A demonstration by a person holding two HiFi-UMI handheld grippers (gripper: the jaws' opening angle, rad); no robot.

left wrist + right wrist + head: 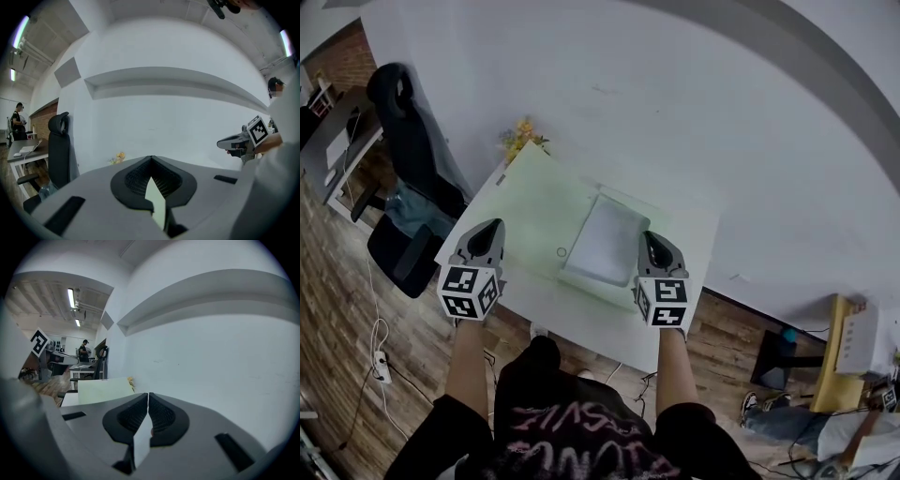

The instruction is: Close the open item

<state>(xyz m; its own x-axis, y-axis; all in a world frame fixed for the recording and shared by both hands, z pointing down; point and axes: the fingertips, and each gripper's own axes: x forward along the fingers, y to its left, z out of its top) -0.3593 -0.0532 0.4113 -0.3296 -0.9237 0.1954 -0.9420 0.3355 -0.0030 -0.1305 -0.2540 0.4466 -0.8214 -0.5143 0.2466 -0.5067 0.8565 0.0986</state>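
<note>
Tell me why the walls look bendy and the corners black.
Wide-angle lenses: in the head view the wall curves; in the left gripper view the ledge bows and black rings the picture; in the right gripper view the ceiling lamp glares.

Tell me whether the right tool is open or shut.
Shut. In the right gripper view the right tool has its jaws meeting at their tips, with nothing held between them.
</note>
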